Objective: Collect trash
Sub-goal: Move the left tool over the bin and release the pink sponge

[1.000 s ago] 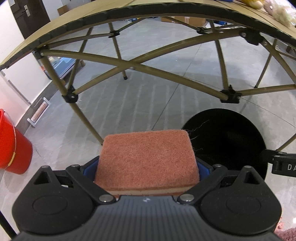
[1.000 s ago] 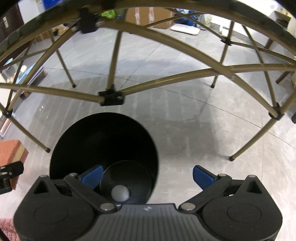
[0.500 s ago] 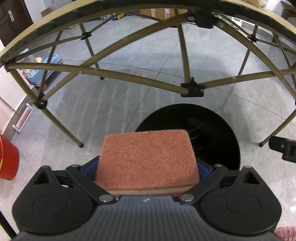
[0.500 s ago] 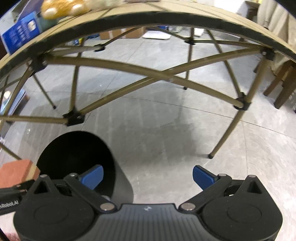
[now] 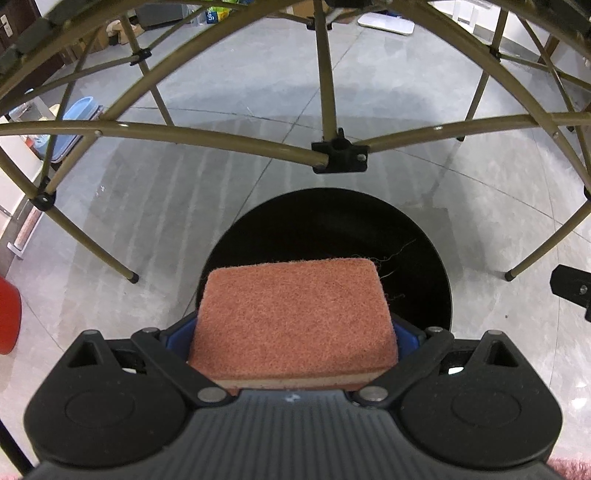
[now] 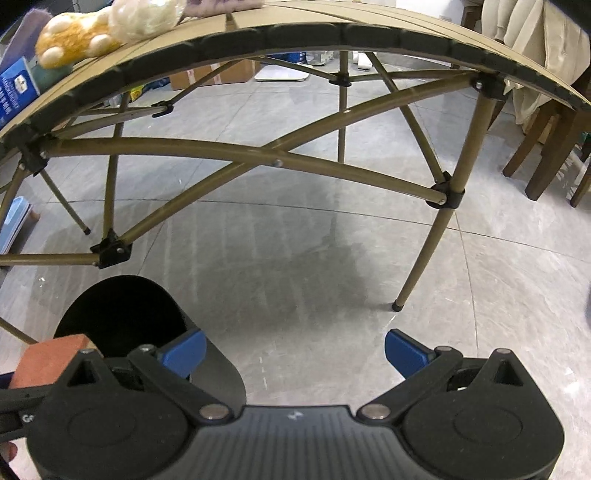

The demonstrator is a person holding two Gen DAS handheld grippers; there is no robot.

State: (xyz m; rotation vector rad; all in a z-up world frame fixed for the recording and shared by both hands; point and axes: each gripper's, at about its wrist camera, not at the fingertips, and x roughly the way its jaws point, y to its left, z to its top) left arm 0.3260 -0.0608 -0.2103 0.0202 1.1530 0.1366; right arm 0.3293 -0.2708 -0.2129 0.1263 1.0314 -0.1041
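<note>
Black bin (image 5: 424, 236) on grey floor (image 6: 295, 258)

both grippers share one build: the left gripper (image 5: 293, 328) and right gripper (image 6: 295, 349) each have a ribbed black plastic body, two round black housings, silver pivot screws, angular black linkage arms (with triangular cut-outs) and blue finger pads (image 6: 406, 352).

Looks like a lived-in home interior: glossy grey floor tiles (image 6: 314, 258), a folding camp table (image 6: 332, 33) carrying a plush toy (image 6: 107, 26), dark wooden chair legs (image 6: 546, 155) beside draped cloth (image 6: 535, 40), cardboard boxes (image 6: 221, 75) along the far wall, a black trash bin (image 5: 332, 229).
</note>
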